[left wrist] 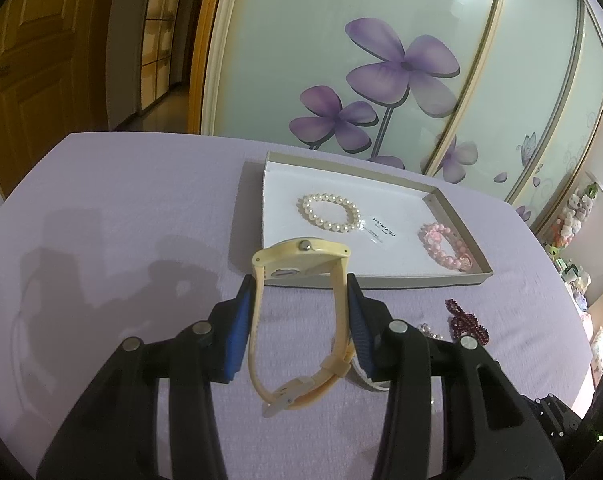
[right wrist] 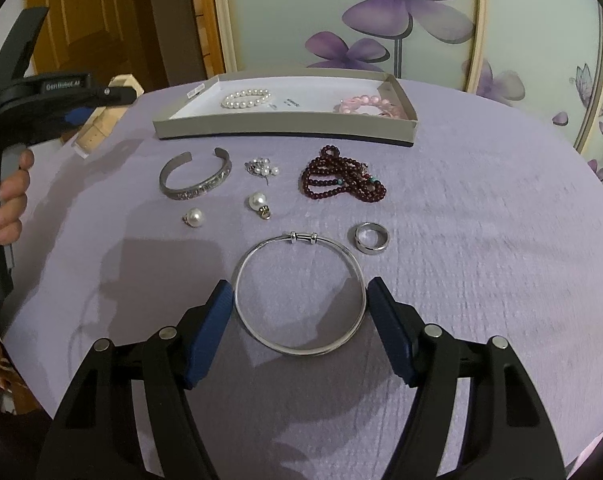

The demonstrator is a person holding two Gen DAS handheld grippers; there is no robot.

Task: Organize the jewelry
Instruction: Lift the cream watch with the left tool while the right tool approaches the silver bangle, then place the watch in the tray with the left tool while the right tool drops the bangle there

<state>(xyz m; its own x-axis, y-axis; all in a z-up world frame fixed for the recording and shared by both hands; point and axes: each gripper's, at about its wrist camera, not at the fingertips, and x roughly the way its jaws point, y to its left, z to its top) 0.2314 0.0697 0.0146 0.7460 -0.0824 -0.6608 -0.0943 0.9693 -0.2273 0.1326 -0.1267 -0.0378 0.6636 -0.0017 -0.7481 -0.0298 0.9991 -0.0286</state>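
My left gripper (left wrist: 299, 292) is shut on a cream yellow watch (left wrist: 301, 258), its strap between the blue pads, held above the table just before the grey box (left wrist: 441, 278). The box holds a white pearl bracelet (left wrist: 329, 213) and a pink bead bracelet (left wrist: 447, 249). My right gripper (right wrist: 299, 294) has its pads against both sides of a thin silver bangle (right wrist: 299, 292) that looks slightly lifted off the purple cloth. The left gripper (right wrist: 77, 114) with the watch (right wrist: 101, 130) also shows at the left of the right wrist view.
On the cloth before the box (right wrist: 285, 128) lie a silver cuff (right wrist: 195, 176), a pearl cluster (right wrist: 263, 168), two pearl pieces (right wrist: 259, 202) (right wrist: 193, 215), a dark red bead necklace (right wrist: 343, 180) and a silver ring (right wrist: 372, 237). A flowered wardrobe door stands behind.
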